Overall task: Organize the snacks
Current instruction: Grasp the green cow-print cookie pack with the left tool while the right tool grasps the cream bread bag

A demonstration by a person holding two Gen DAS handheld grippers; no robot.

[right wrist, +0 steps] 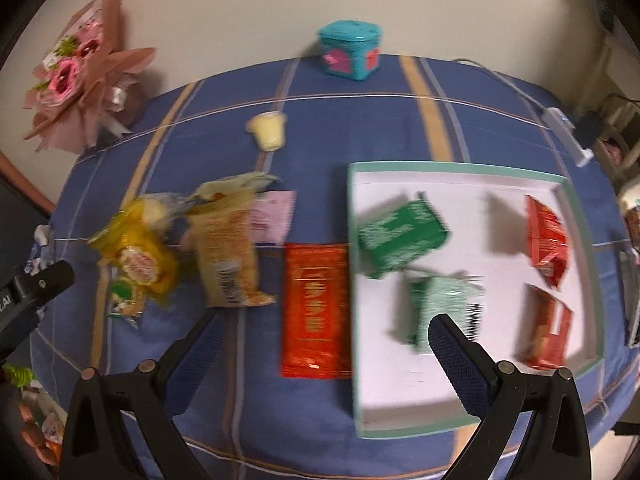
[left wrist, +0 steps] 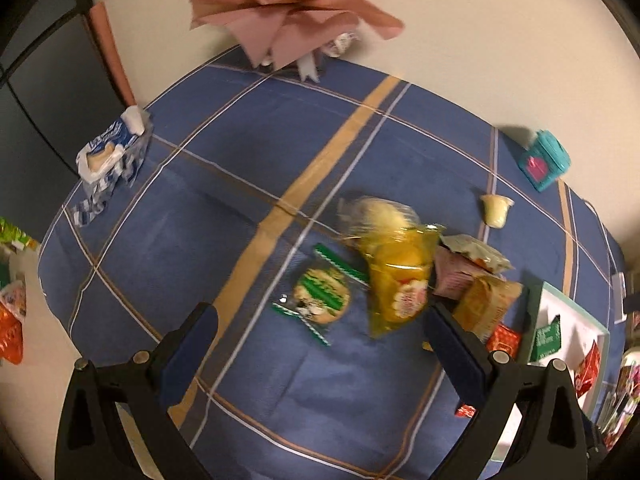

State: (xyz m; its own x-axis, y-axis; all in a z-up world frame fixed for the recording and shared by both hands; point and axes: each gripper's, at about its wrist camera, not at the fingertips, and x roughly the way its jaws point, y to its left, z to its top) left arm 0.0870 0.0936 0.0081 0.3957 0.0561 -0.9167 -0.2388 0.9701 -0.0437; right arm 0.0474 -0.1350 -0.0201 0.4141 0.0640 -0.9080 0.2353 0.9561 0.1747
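Blue plaid cloth-covered surface (right wrist: 320, 432): soft fabric, could bunch or drag if a jaw scrapes it. White shallow cardboard tray with teal rim (right wrist: 460, 170) sits on the right, holding green and red foil packets; loose, light, may slide out if the tray is bumped. Flat red foil packet (right wrist: 314, 312) lies touching the tray's left wall, thin, hard to pinch. Heap of crinkly packets to the left, glossy yellow plastic bag (left wrist: 394, 276) on top, slippery, likely to pull neighbours along. Round cookie in a clear green-striped wrapper (left wrist: 322, 294) is brittle. Left gripper (left wrist: 320, 322) and right gripper (right wrist: 326, 330): jaws wide, empty.
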